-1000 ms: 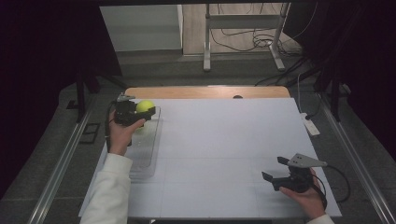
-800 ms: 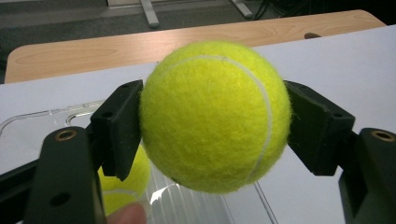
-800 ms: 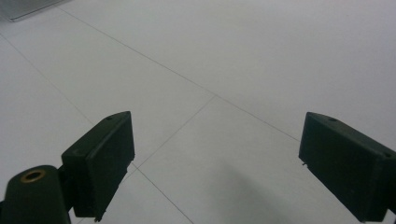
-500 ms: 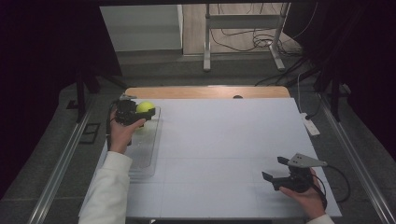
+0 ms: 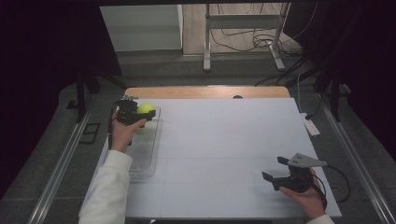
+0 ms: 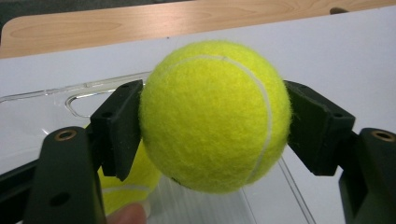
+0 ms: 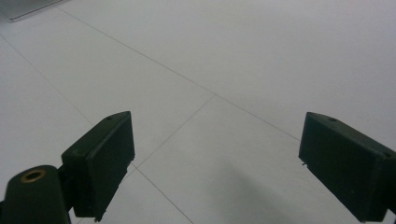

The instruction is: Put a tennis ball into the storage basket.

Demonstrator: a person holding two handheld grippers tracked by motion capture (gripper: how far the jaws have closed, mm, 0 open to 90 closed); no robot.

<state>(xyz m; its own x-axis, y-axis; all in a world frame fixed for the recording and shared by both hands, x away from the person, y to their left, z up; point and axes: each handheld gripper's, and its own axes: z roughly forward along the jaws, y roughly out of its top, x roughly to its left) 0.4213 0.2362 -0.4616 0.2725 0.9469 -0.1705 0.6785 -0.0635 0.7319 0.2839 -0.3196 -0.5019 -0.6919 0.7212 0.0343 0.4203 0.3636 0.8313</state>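
A yellow tennis ball is clamped between the two black jaws of my left gripper, held just above the far end of a clear plastic tray at the table's left side. In the high view the ball sits in front of the person's left hand. A second tennis ball lies in the tray beneath the held one, partly hidden by the left jaw. My right gripper rests near the front right of the white table, open, with nothing between its jaws.
The white table sheet carries thin grid lines. A wooden strip runs along the far edge. A white power strip lies off the right edge. A metal stand and cables sit on the floor beyond.
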